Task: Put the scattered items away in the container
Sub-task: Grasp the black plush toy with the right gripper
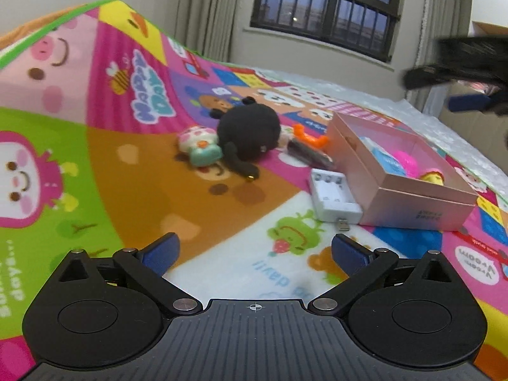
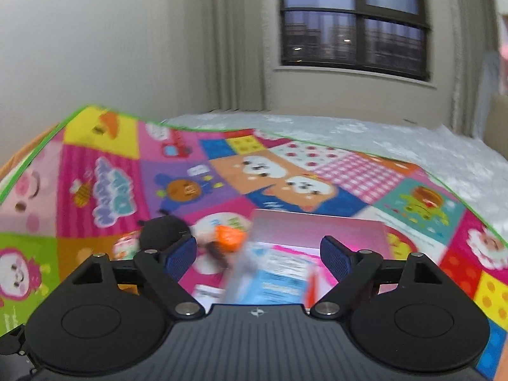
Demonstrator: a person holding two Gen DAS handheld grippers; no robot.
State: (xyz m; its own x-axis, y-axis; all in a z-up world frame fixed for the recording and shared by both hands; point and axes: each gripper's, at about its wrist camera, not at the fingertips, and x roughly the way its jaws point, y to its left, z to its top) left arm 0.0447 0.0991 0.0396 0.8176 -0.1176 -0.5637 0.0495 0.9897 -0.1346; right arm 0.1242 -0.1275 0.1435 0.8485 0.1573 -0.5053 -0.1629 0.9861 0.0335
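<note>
- The left gripper [image 1: 254,250] tilts down over the cartoon-printed play mat [image 1: 133,165], its blue-padded tongs wide apart and empty.
- The right gripper [image 2: 257,255], tongs also apart, hangs over the open rose-gold cardboard box [image 1: 409,187]; a blurred blue-and-white packet [image 2: 273,277] lies between them, contact unclear.
- Mat print reads "Vroom".
- Black round plush toy [image 1: 249,131] and white battery charger [image 1: 333,197] lie beside the box.
</note>
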